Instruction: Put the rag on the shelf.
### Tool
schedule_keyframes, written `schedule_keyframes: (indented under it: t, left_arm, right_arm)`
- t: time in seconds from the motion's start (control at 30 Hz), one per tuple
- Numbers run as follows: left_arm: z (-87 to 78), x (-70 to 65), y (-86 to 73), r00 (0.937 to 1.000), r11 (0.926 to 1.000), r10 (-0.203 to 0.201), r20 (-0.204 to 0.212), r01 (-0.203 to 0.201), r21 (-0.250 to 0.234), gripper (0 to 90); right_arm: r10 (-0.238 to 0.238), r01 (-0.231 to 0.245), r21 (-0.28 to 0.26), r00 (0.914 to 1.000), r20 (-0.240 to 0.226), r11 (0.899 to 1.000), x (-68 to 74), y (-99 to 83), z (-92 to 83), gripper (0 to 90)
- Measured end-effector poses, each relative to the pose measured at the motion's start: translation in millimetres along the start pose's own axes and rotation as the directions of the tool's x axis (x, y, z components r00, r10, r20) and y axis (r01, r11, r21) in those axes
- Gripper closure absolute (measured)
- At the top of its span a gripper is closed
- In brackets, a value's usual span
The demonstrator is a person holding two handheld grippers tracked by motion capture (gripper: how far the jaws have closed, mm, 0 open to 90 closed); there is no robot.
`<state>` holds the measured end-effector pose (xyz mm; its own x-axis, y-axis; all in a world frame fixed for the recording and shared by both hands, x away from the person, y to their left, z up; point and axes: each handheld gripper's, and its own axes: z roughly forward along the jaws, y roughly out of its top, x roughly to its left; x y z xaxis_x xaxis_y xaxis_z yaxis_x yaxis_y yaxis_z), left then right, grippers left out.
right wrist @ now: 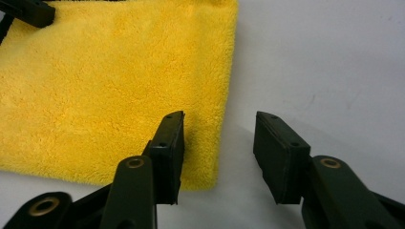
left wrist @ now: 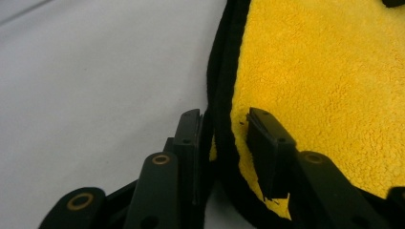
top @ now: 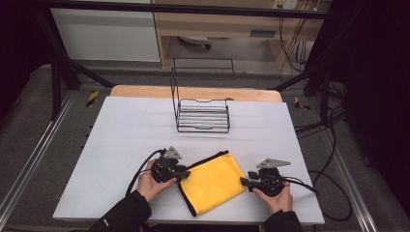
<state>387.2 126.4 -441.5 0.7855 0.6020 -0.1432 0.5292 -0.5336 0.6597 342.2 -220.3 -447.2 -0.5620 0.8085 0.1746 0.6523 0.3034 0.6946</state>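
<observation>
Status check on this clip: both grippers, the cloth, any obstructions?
Left gripper open astride yellow fleece cloth's black-trimmed edge. Right gripper open at opposite edge. Cloth flat. Black wire rack beyond, not obstructing.

A yellow fleecy microfibre cloth with a black stitched border (top: 212, 181) lies flat on the near middle of the white table, folded to a rough rectangle and turned at a slant, so one corner points toward the near edge and another toward the far right. Its pile is short and nubbly (right wrist: 110, 86). The black edging (left wrist: 222, 95) runs along its left side and far side; the right edge, seen in the right gripper view, shows plain yellow.
</observation>
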Motion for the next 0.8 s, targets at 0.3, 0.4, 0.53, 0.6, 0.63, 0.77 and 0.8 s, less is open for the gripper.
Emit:
schedule_keyframes:
  t: [0.3, 0.4, 0.53, 0.6, 0.63, 0.77, 0.8]
  left_arm:
    - [0.8, -1.8, -0.1, 0.9981, 0.9979, -0.056, 0.025, 0.055, 0.035, 76.2]
    - [0.1, -2.7, 0.9, 0.9980, 0.9974, -0.058, 0.022, 0.057, 0.044, 79.0]
    - [-2.3, -5.1, 1.3, 0.9988, 0.9976, -0.047, 0.012, 0.047, 0.051, 80.8]
    - [-7.9, -8.5, -0.4, 0.9988, 0.9972, -0.048, 0.007, 0.047, 0.058, 81.1]
    - [-10.2, -9.5, -1.7, 0.9987, 0.9971, -0.050, 0.007, 0.050, 0.058, 81.1]
    - [-19.4, -12.7, -9.8, 0.9968, 0.9960, -0.078, 0.015, 0.078, 0.044, 81.1]
    - [-19.4, -12.7, -9.8, 0.9968, 0.9960, -0.078, 0.015, 0.078, 0.044, 81.0]
  right_arm:
    - [0.069, -0.069, 0.013, 0.9968, -0.039, 0.998, 4.5, -2.7, 4.9, 72.9]
    - [0.082, -0.080, 0.027, 0.9949, -0.059, 0.996, 3.5, -0.6, 5.3, 80.2]
    - [0.092, -0.088, 0.049, 0.9924, -0.082, 0.995, 0.7, 4.6, 5.3, 84.3]
    - [0.078, -0.074, 0.054, 0.9937, -0.080, 0.996, -0.2, 9.4, 6.0, 84.8]
    - [0.070, -0.066, 0.051, 0.9946, -0.077, 0.997, 0.2, 13.2, 6.6, 84.9]
    - [-0.012, 0.015, 0.048, 0.9988, -0.047, 0.999, 1.8, 31.4, 15.3, 84.9]
    - [-0.033, 0.035, 0.054, 0.9986, -0.040, 0.998, 2.7, 35.7, 19.0, 84.9]
